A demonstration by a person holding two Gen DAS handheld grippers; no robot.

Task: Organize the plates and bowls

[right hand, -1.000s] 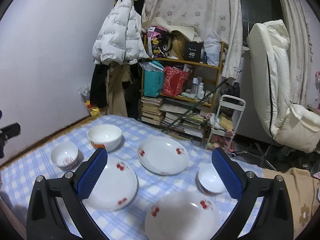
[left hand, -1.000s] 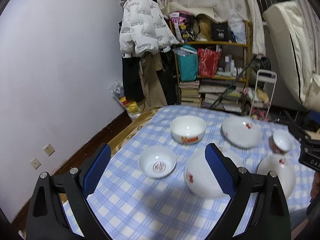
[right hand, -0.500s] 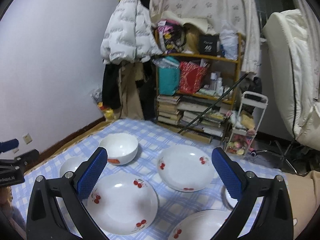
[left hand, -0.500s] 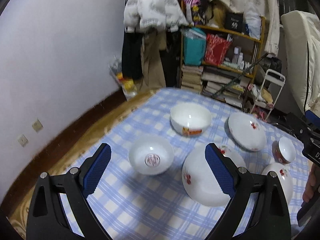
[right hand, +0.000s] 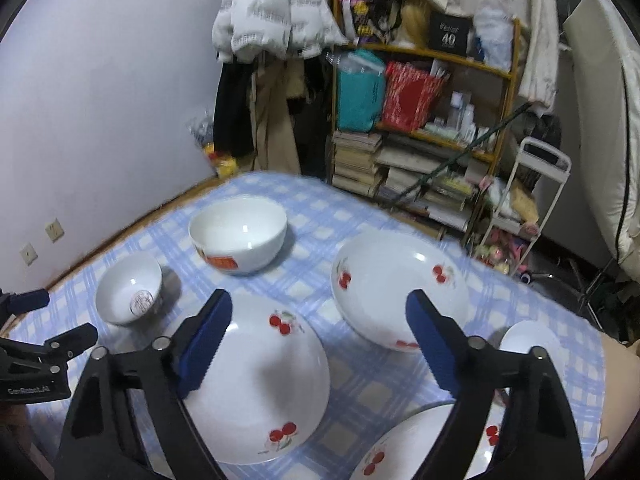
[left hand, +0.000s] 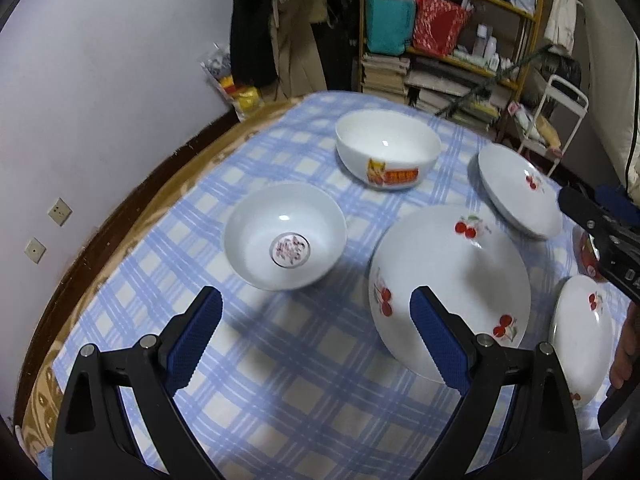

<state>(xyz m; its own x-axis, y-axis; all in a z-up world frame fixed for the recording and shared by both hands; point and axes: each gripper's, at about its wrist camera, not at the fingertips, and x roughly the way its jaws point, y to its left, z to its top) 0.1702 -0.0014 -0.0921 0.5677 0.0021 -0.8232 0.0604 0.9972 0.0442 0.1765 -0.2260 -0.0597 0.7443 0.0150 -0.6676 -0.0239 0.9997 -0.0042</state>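
Observation:
On a blue checked tablecloth [left hand: 288,392] lie three white cherry-print plates, at the centre [left hand: 448,280], far right [left hand: 520,192] and near right [left hand: 580,340]. A small white bowl [left hand: 285,236] sits just ahead of my open, empty left gripper [left hand: 316,340]. A larger bowl with an orange label [left hand: 388,154] stands behind it. My right gripper [right hand: 320,344] is open and empty above the centre plate [right hand: 256,384] and the far plate [right hand: 396,288]. The small bowl [right hand: 130,288] and the large bowl [right hand: 238,232] are to its left.
A cluttered wooden shelf [right hand: 424,92] with books and bags stands beyond the table. A white jacket [right hand: 268,8] hangs by the wall. A white wire cart [right hand: 528,200] and a padded chair [right hand: 600,120] are at the right. Another small bowl [right hand: 528,340] sits at the table's right edge.
Both grippers have moved forward and tilted down toward the table. The dishes look larger and closer. The small bowl now lies just ahead of the left fingers. Nothing was grasped.

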